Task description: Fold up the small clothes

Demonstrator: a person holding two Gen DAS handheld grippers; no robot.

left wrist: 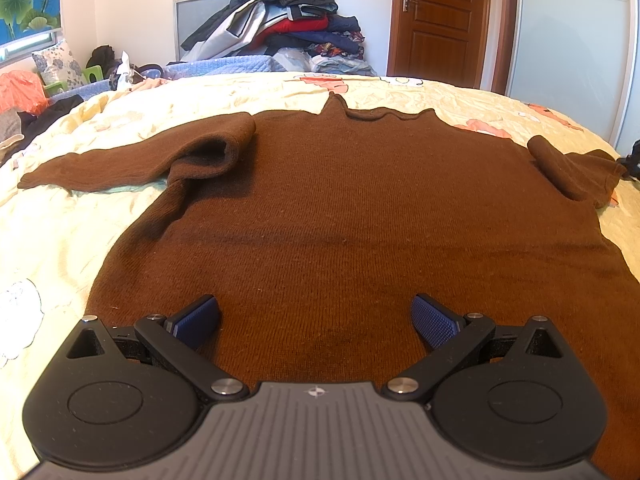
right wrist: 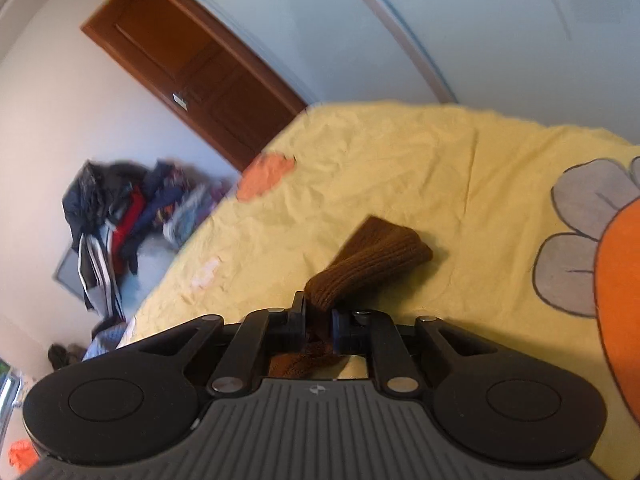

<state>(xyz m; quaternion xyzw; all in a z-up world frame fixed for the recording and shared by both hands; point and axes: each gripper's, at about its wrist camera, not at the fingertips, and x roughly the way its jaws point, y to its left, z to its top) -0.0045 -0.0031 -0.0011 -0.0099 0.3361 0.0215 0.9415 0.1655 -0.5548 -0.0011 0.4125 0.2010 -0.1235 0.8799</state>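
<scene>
A brown sweater [left wrist: 340, 208] is spread flat on the yellow bedsheet [left wrist: 60, 220]; the left gripper [left wrist: 316, 322] is held released near its hem, while the right gripper [right wrist: 319, 320] is clenched on its sleeve cuff [right wrist: 372, 256]

left gripper [left wrist: 316, 316] fingers spread wide; right gripper [right wrist: 319, 320] fingers pinched together.

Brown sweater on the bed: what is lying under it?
The brown sweater lies spread on a yellow bedsheet with cartoon prints. A pale greenish patch shows under its left sleeve. Whatever else lies beneath the body is covered. The right gripper pinches the other sleeve's cuff.
</scene>
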